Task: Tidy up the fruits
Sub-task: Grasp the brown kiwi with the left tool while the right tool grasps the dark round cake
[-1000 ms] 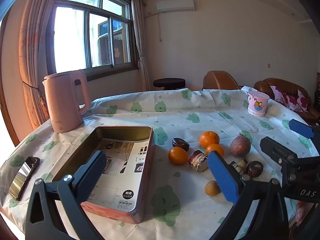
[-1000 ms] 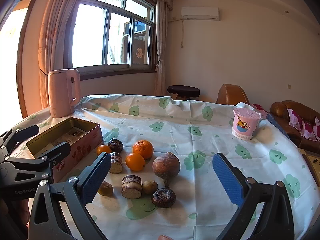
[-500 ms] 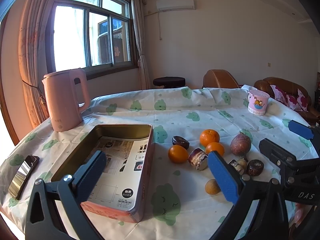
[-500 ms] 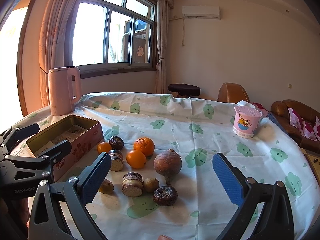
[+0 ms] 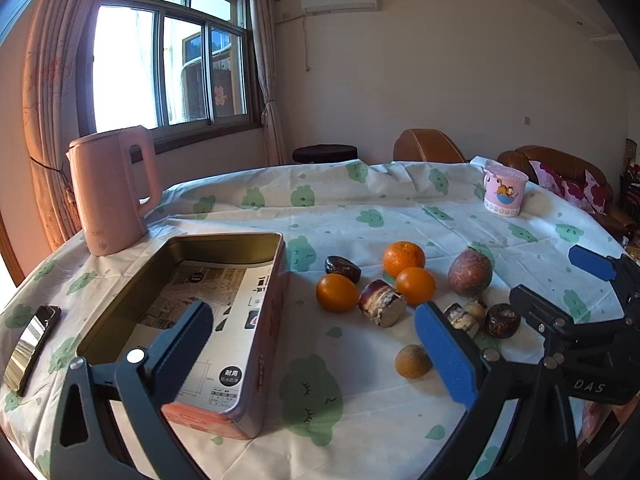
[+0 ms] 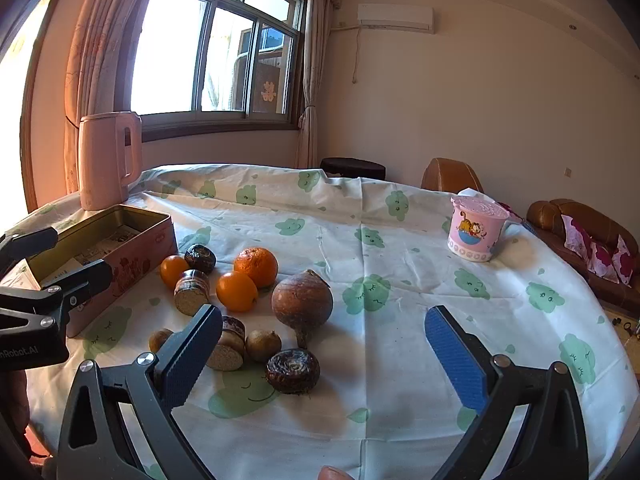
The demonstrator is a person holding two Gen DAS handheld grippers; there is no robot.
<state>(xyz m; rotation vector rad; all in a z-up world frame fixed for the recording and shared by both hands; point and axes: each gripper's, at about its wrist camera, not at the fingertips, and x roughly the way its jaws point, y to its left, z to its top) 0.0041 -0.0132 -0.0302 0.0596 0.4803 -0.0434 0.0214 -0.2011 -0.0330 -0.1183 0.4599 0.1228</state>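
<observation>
Both the left gripper [image 5: 316, 352] and the right gripper [image 6: 324, 352] hang spread and empty. The fruits [image 6: 256, 266] cluster mid-table beside the tin [image 5: 276, 276]. The oranges look firm, light and apt to roll; best pinched across the middle.

left tongs [image 5: 316, 348]: spread, empty | right tongs [image 6: 324, 354]: spread, empty

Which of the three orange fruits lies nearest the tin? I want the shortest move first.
The leftmost orange fruit, beside the dark round fruit; the other two lie farther right from the tin.
</observation>
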